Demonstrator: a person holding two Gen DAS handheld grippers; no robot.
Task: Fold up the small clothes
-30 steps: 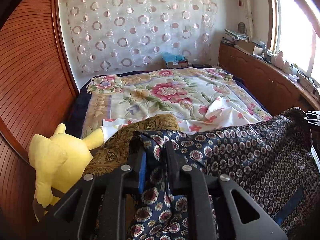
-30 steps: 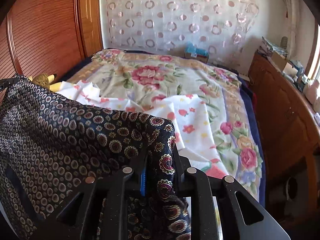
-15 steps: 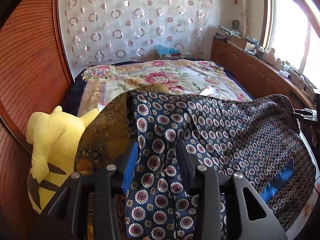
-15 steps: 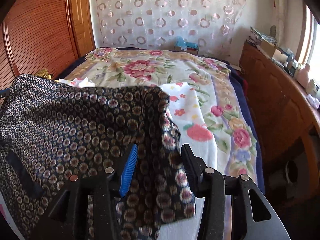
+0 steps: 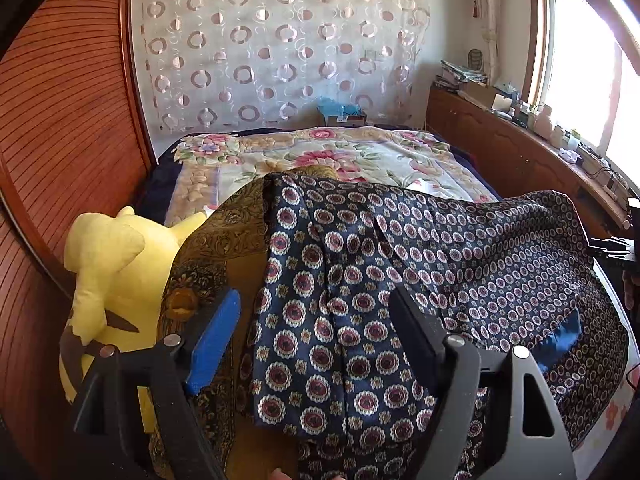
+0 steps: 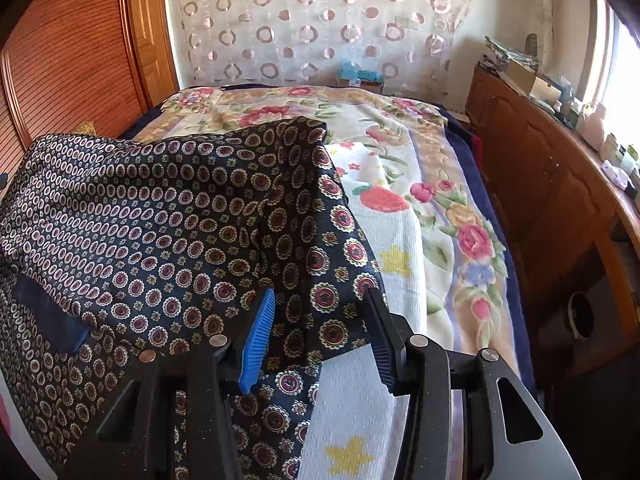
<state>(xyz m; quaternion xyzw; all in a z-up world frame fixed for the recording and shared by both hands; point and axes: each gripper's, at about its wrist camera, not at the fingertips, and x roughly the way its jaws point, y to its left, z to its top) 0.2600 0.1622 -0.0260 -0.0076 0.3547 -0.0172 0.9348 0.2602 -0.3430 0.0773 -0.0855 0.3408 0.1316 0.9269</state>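
A navy garment printed with small medallions lies spread over the near end of a bed covered by a floral quilt, its cloth running between both wrist views. The left claw has its jaws opening, the fabric lying loose between the blue pad at 9 o'clock and the black finger at 3 o'clock, neither pressing on it. The right claw stands parted as well, a corner of the same garment draped between its pads without being pinched. A gold patterned cloth lies under the garment's edge at 10 o'clock, touching a yellow plush toy. A white star-print blanket lies at 3 o'clock of the garment.
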